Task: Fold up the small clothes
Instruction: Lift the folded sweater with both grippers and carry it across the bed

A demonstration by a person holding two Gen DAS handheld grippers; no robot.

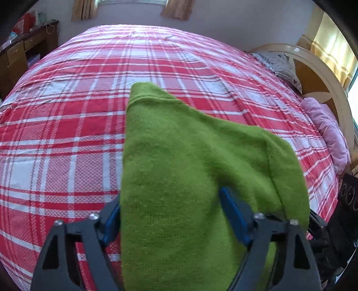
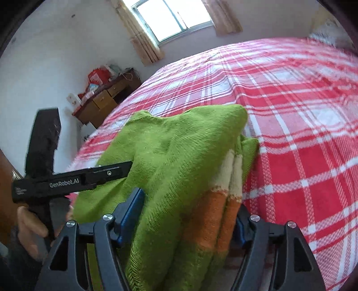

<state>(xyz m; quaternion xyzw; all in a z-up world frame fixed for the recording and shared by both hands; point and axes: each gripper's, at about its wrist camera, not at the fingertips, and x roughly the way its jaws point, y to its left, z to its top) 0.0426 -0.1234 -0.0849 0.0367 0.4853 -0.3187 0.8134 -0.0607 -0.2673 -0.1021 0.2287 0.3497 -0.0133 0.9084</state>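
A wide bed point(image 1: 67, 125) under a red-and-white plaid cover fills the room. Beyond its far edge, pale walls point(image 2: 44, 56) hold a bright window point(image 2: 172, 18) with tan curtains point(image 2: 141, 42). A wooden desk point(image 2: 105, 100) stands cluttered beside the bed.

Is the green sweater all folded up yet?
Nearly. The green sweater is already doubled into layers; its orange and cream stripes sit stacked at one edge. Now it lies on the bed between the fingers of the left tool and the right tool, both apparently loosened. Left: pull the tools away and maybe tidy the bundle.
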